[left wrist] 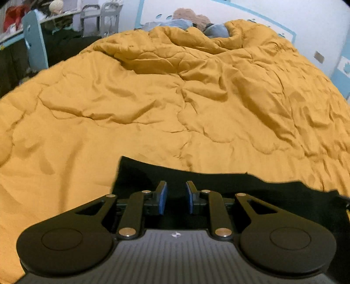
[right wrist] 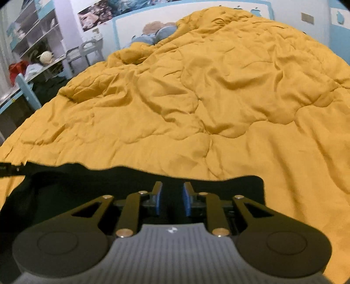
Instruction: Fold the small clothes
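A black garment (left wrist: 218,181) lies flat on the orange quilt (left wrist: 153,109), its far edge just past my fingertips. My left gripper (left wrist: 176,190) hovers over its left part, near the left corner, with blue-padded jaws apart and nothing between them. In the right wrist view the same black garment (right wrist: 109,179) spreads under my right gripper (right wrist: 172,192), which sits over its right part, near the right corner (right wrist: 258,181), also open and empty. Most of the garment is hidden beneath both gripper bodies.
The rumpled orange quilt (right wrist: 218,98) covers the whole bed. Blue pillows (left wrist: 181,23) and a brown plush toy (left wrist: 190,14) lie at the headboard. A blue chair (left wrist: 35,39), a desk and shelves (right wrist: 32,32) stand off the bed's left side.
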{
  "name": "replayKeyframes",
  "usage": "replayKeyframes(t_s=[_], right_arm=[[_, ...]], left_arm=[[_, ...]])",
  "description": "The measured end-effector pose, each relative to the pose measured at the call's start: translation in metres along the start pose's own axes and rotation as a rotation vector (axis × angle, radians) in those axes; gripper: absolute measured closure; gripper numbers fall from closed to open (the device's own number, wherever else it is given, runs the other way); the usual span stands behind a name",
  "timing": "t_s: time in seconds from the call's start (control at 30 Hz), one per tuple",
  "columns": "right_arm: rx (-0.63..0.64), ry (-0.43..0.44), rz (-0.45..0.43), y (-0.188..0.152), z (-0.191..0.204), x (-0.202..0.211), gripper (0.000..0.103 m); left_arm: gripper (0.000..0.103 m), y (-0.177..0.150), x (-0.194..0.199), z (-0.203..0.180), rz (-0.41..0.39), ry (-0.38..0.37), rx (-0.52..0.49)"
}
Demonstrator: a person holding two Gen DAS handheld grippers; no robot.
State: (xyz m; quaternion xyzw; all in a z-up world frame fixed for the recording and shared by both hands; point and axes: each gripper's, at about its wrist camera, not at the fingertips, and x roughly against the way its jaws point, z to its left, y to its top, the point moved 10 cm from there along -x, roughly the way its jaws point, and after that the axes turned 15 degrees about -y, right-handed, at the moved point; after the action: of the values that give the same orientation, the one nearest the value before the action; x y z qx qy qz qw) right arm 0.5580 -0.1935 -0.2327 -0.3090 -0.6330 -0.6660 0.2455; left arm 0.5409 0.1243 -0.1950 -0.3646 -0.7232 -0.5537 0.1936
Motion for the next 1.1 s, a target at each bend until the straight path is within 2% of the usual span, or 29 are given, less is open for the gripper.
replayKeyframes(t_s=[0.07,0.1,0.2,0.33,0.53,0.57,0.63,0.67,0.77,0.83,0.97,1.0,1.03,1.07,1.1], right_arm=[[0.017,-0.01,-0.001,-0.004,-0.012,0.009,0.063],[0.022,-0.023,-0.003,-0.006,-0.019,0.012,0.062],[-0.006,-0.068,0.015,-0.013,-0.047,0.012,0.058],[-0.172,-0.054,0.094,-0.023,-0.085,-0.001,0.058],[-0.389,-0.01,0.132,-0.031,-0.113,-0.022,0.055],[-0.412,0.008,0.128,-0.031,-0.114,-0.025,0.056],[-0.442,0.04,0.118,-0.031,-0.113,-0.03,0.075],[-0.447,0.055,0.11,-0.029,-0.112,-0.03,0.103],[-0.422,0.066,-0.009,-0.017,-0.113,-0.016,0.103],[-0.454,0.05,-0.042,-0.013,-0.125,-0.012,0.103],[-0.476,0.021,-0.016,-0.02,-0.129,-0.02,0.103],[-0.475,0.019,-0.01,-0.021,-0.127,-0.021,0.103],[-0.471,0.004,0.012,-0.025,-0.126,-0.021,0.103],[-0.467,-0.032,0.027,-0.026,-0.129,-0.023,0.099],[-0.461,-0.08,0.034,-0.027,-0.135,-0.02,0.091]], left_arm=[[0.076,0.0,0.012,0.012,-0.009,0.014,-0.012],[0.073,0.0,0.017,0.017,-0.015,0.016,-0.009],[0.063,0.0,0.033,0.043,-0.049,0.009,0.059],[0.06,-0.009,0.031,0.065,-0.036,-0.041,0.165],[0.06,-0.017,-0.002,0.073,-0.03,-0.049,0.245],[0.063,-0.02,-0.007,0.074,-0.023,-0.048,0.256],[0.085,-0.02,-0.014,0.074,-0.02,-0.046,0.262],[0.093,-0.018,-0.012,0.073,-0.044,-0.052,0.267],[0.098,-0.003,0.01,0.067,-0.16,-0.102,0.259],[0.098,0.006,0.025,0.07,-0.218,-0.078,0.227],[0.098,0.006,0.021,0.077,-0.199,-0.034,0.22],[0.096,0.005,0.018,0.075,-0.184,-0.024,0.211],[0.089,0.002,0.015,0.074,-0.157,-0.015,0.206],[0.086,0.0,0.015,0.075,-0.139,0.012,0.206],[0.073,-0.002,0.018,0.078,-0.133,0.048,0.206]])
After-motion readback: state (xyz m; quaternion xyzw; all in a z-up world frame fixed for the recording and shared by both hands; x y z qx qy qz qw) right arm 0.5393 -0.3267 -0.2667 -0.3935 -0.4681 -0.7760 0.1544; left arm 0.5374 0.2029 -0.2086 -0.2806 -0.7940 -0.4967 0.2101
